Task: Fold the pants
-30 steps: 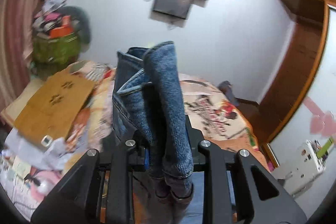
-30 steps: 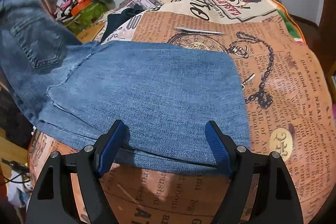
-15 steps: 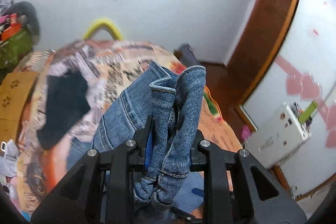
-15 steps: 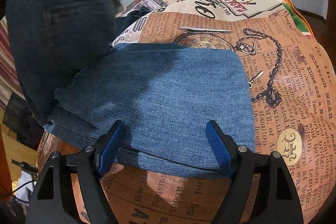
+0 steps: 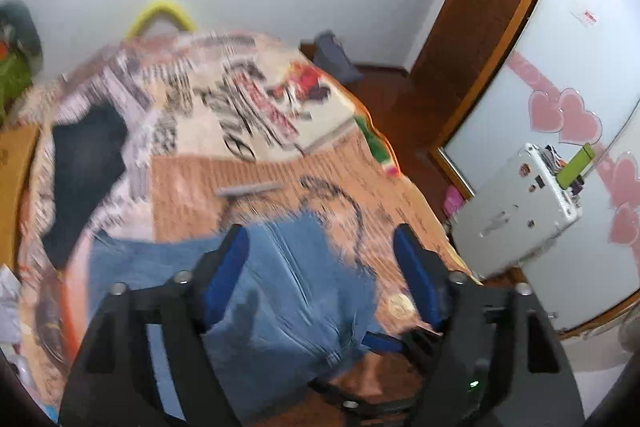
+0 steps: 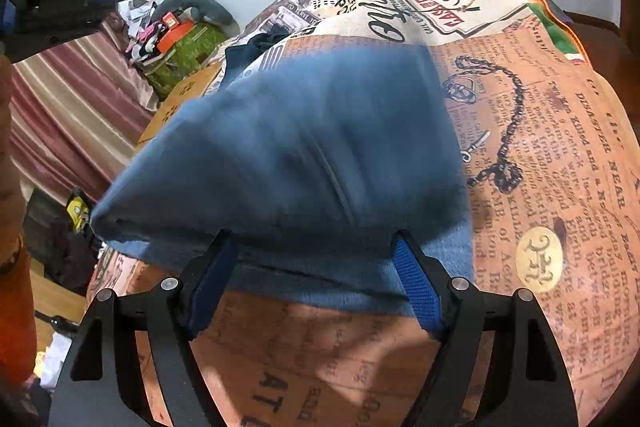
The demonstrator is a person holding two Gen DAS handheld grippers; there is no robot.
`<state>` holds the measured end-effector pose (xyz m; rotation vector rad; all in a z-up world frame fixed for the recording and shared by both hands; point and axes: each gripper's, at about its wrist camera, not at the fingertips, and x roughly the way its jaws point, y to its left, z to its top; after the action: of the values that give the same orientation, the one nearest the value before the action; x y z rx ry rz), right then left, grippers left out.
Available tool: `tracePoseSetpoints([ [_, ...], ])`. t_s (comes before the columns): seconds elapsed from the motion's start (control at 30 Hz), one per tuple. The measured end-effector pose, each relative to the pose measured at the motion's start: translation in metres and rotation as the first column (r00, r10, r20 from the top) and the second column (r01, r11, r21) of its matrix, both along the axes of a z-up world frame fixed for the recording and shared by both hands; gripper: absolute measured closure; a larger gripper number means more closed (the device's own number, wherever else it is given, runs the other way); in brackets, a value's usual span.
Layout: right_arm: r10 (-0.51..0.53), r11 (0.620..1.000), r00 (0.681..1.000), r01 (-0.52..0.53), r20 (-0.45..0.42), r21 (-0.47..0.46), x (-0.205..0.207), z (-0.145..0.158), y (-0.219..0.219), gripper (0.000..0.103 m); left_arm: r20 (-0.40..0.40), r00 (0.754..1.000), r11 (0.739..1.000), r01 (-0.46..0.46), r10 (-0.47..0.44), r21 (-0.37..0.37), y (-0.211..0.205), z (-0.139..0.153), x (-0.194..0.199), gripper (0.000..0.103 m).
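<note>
- pants (image 6: pixel 296 163): blue denim, lying folded over on the bedspread (image 6: pixel 560 155), near edge of bed, just ahead of both grippers. Top layer looks puffed up and blurred, prob not settled flat.
- handling (my read): denim = medium weight, soft but w/ body; holds a crease, not slippery, not fragile. Multi-layer stack is thick, so needs a wide bite.
- where to grab: near corners of the folded edge or at a seam/hem, all layers together; mid-panel pinch would just drag the top layer.
- left gripper (image 5: pixel 320 267): fingers spread wide, nothing between them, over the denim.
- right gripper (image 6: pixel 316 283): fingers spread, fabric edge drapes over the tips, not clamped.
- L view only: wardrobe door w/ pink hearts (image 5: pixel 568 115), dark garment (image 5: pixel 84 163) on far side of bed; heavy motion blur.
- R view only: left gripper's blue finger up top-left, clear of the cloth; curtain (image 6: pixel 68 99); fold's near edge + sharp bedspread print.
</note>
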<state>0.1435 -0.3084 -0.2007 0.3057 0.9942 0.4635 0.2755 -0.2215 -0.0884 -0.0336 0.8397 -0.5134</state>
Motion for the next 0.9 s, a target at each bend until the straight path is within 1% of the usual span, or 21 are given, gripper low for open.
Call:
tracePoseSetpoints([
  [0.07, -0.003, 1.000, 1.000, 0.003, 0.012, 0.011, -0.004, 0.001, -0.003, 0.027, 0.068, 0.998, 0.999, -0.013, 0.011, 0.032, 0.011, 0.008, -0.003, 0.007],
  [0.13, -0.004, 1.000, 1.000, 0.004, 0.007, 0.007, -0.006, 0.002, -0.006, 0.027, 0.140, 0.989, 0.994, -0.053, 0.040, 0.093, 0.023, 0.011, -0.002, 0.002],
  [0.2, -0.011, 1.000, 1.000, 0.011, 0.005, 0.008, -0.009, 0.004, -0.009, 0.027, 0.185, 0.980, 0.979, -0.104, 0.071, 0.175, 0.037, 0.008, 0.006, 0.002],
  [0.3, -0.017, 1.000, 1.000, 0.017, -0.002, 0.007, -0.011, 0.003, -0.011, 0.027, 0.195, 0.975, 0.945, -0.160, 0.106, 0.286, 0.061, -0.008, 0.028, 0.001],
  [0.37, -0.017, 1.000, 1.000, 0.017, -0.003, 0.003, -0.013, 0.003, -0.009, 0.027, 0.174, 0.976, 0.923, -0.182, 0.129, 0.339, 0.078, -0.024, 0.046, 0.001],
  [0.43, -0.031, 1.000, 1.000, 0.031, 0.000, -0.005, -0.015, 0.001, -0.009, 0.027, 0.133, 0.979, 0.902, -0.193, 0.152, 0.386, 0.095, -0.044, 0.068, 0.001],
  [0.57, -0.047, 0.999, 0.998, 0.047, -0.052, 0.007, -0.015, -0.009, -0.009, 0.027, 0.045, 0.981, 0.868, -0.187, 0.187, 0.459, 0.115, -0.090, 0.109, 0.001],
  [0.6, -0.048, 0.999, 0.997, 0.049, -0.060, 0.003, -0.016, -0.009, -0.009, 0.027, 0.010, 0.982, 0.851, -0.167, 0.187, 0.498, 0.118, -0.106, 0.121, 0.001],
  [0.67, -0.044, 0.999, 0.998, 0.043, -0.049, -0.021, -0.016, -0.009, -0.005, 0.027, -0.035, 0.980, 0.814, -0.143, 0.197, 0.563, 0.121, -0.131, 0.137, 0.001],
  [0.7, -0.038, 0.999, 0.998, 0.037, -0.049, -0.027, -0.015, -0.009, -0.002, 0.025, -0.058, 0.977, 0.797, -0.133, 0.205, 0.589, 0.123, -0.145, 0.144, 0.001],
  [0.73, -0.036, 0.999, 0.998, 0.035, -0.049, -0.031, -0.014, -0.009, -0.001, 0.025, -0.091, 0.974, 0.785, -0.109, 0.206, 0.610, 0.125, -0.159, 0.148, 0.001],
  [0.77, -0.032, 0.999, 0.998, 0.030, -0.049, -0.038, -0.010, -0.009, 0.001, 0.025, -0.126, 0.971, 0.785, -0.084, 0.203, 0.614, 0.128, -0.169, 0.151, 0.000],
  [0.8, -0.028, 0.999, 0.998, 0.026, -0.049, -0.043, -0.009, -0.009, 0.002, 0.025, -0.158, 0.967, 0.796, -0.064, 0.197, 0.602, 0.133, -0.178, 0.151, 0.000],
  [0.87, -0.023, 0.999, 0.998, 0.021, -0.053, -0.043, -0.005, -0.008, 0.004, 0.025, -0.159, 0.969, 0.813, -0.063, 0.189, 0.579, 0.141, -0.180, 0.143, 0.000],
  [0.9, -0.023, 0.999, 0.998, 0.021, -0.050, -0.048, -0.002, -0.007, 0.006, 0.025, -0.159, 0.970, 0.813, -0.060, 0.185, 0.579, 0.146, -0.181, 0.137, 0.000],
])
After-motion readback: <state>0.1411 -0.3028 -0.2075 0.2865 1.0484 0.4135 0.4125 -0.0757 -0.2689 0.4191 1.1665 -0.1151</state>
